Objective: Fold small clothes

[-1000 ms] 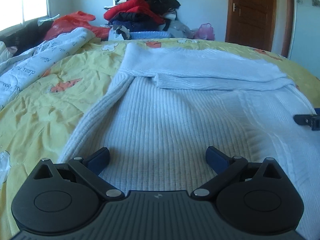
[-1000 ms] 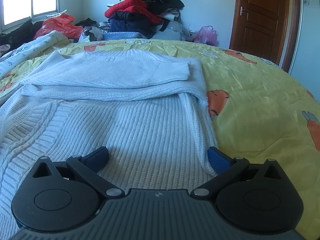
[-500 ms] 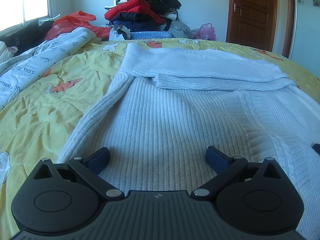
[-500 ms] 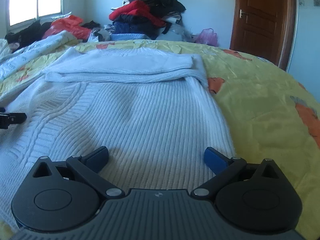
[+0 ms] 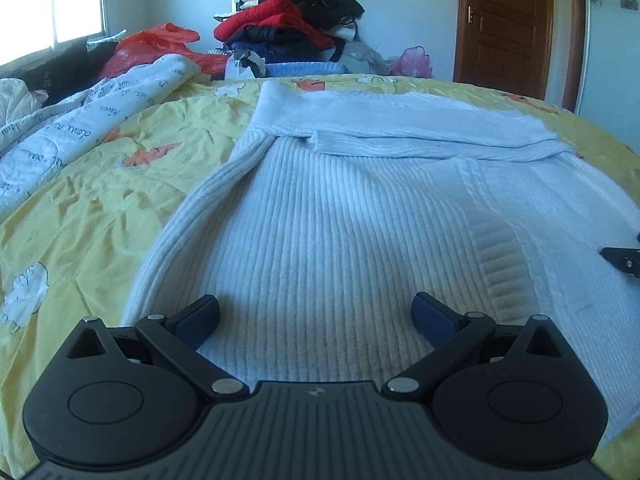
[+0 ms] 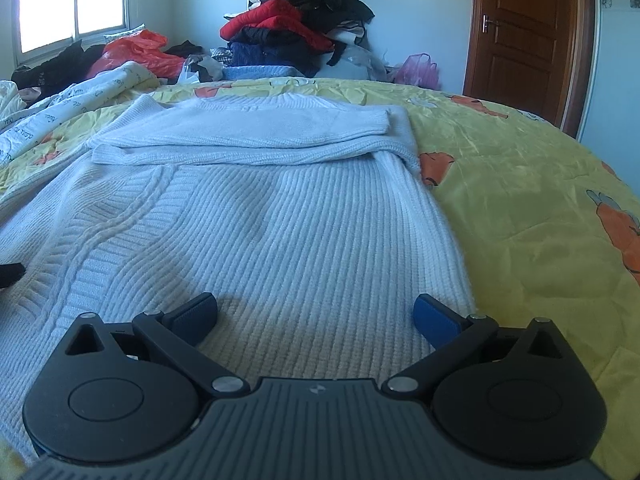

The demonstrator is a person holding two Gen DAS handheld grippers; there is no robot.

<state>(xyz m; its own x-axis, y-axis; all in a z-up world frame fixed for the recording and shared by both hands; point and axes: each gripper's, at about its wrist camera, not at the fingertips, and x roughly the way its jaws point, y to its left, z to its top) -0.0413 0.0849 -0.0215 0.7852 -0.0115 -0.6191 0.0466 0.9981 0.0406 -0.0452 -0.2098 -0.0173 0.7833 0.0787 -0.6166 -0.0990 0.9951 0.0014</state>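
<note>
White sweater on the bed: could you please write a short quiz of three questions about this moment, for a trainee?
1. True or false: the left gripper is shut on the white sweater.
2. Multiple choice: what lies folded across the sweater's far part? A) both sleeves B) a red jacket C) a pillow
3. Fill in: the right gripper hovers over the sweater's near edge, close to the ____ bedsheet on its right side.

Key: 1. False, its fingers stand wide apart with nothing between them. 2. A. 3. yellow.
</note>
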